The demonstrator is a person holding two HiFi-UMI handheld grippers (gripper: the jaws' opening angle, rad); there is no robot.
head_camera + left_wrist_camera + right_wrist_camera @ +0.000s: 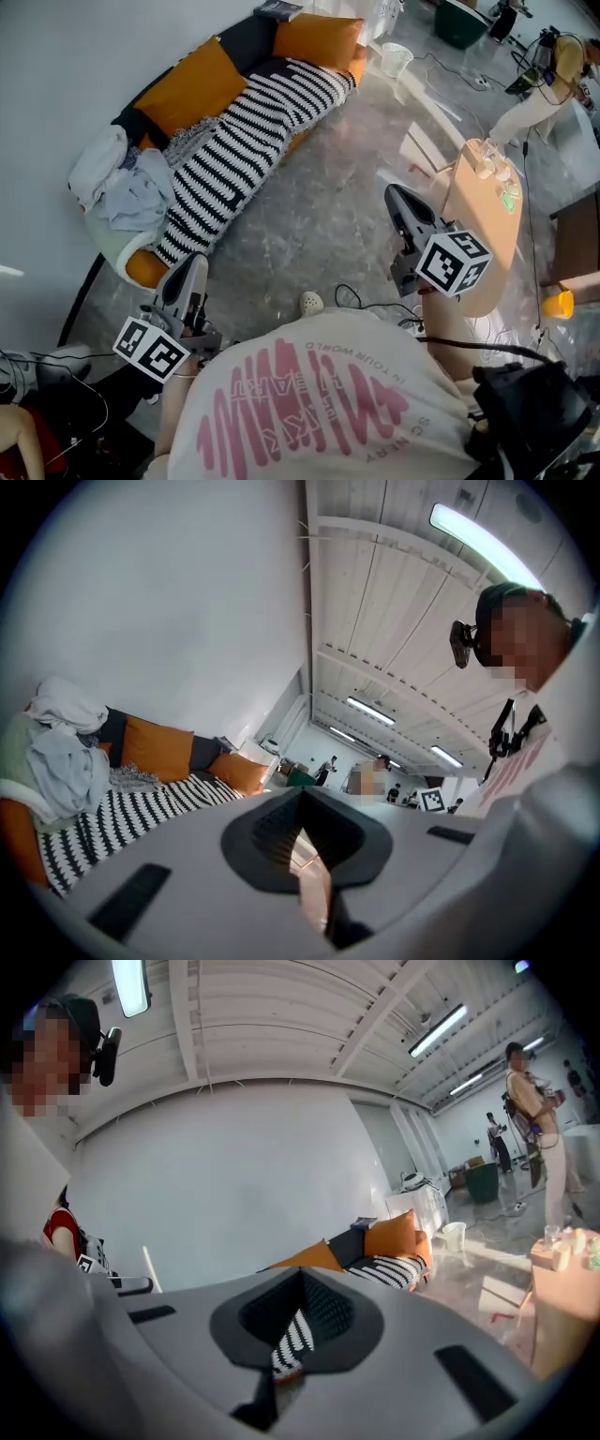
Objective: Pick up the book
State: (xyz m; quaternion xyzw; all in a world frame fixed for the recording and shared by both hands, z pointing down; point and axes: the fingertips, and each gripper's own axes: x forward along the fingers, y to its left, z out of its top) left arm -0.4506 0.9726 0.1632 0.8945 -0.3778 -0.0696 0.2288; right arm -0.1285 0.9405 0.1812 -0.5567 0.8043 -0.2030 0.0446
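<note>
Both pairs of jaws are seen pressed together in the gripper views, with nothing pinched between them. Through the gap in the right pair only a striped blanket (298, 1333) is glimpsed, far off.

The left gripper (190, 265) and the right gripper (397, 195) are held out ahead of the person's chest, roughly level. The left is aimed at the near end of the sofa (246, 39) and the right at open floor (328, 206). Each marker cube is turned up toward the head camera, and the hands are mostly hidden beneath them.

The blanket is spread along the sofa seat, between two orange cushions (192, 84) and a pile of pale clothes (117, 183) heaped at the near end. The sofa is set against a plain white wall (66, 56).

What is taken to be the book (278, 9), a dark flat thing, lies at the sofa's far end, past the farther cushion. It is well apart from both grippers and untouched.

The floor is grey and glossy, with cables trailing over it. A small wooden table (483, 234) stands just beside the right gripper, and a white bucket (396, 58) stands near the sofa's far end. Another person (553, 84) is seen farther off.
</note>
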